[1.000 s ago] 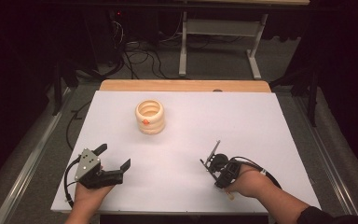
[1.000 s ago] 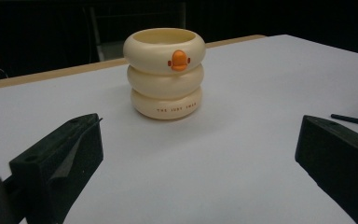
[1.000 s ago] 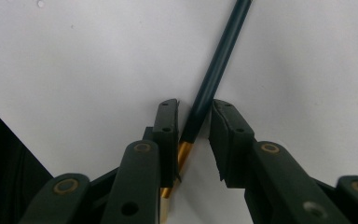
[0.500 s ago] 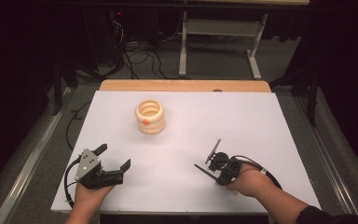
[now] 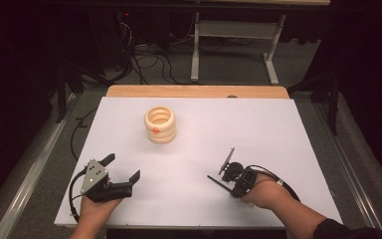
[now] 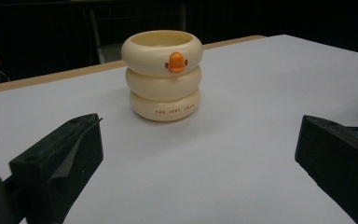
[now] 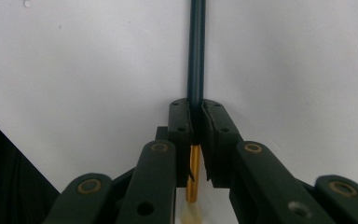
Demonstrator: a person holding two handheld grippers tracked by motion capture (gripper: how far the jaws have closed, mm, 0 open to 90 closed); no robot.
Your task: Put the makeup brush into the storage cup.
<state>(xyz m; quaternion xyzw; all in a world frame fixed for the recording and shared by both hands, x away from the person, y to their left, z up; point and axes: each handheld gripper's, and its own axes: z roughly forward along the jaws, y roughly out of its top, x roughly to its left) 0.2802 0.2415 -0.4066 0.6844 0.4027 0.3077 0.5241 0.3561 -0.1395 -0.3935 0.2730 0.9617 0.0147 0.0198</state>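
Right gripper [image 7: 196,116] clamping tight on a dark brush handle [image 7: 196,51]; left gripper [image 6: 191,154] gaping wide, empty, facing the cream ringed cup [image 6: 162,74].

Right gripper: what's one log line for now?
right gripper: shut on thin dark stick | left gripper: open, empty | cream ringed cup: upright, untouched

Left tongs [image 5: 124,168] spread wide, right tongs [image 7: 195,122] clamped tight, forearms low

Hiding the middle of the thin dark stick [image 7: 196,51] between the right gripper's [image 7: 196,122] jaws. Running off the top edge, so not showing its far tip.
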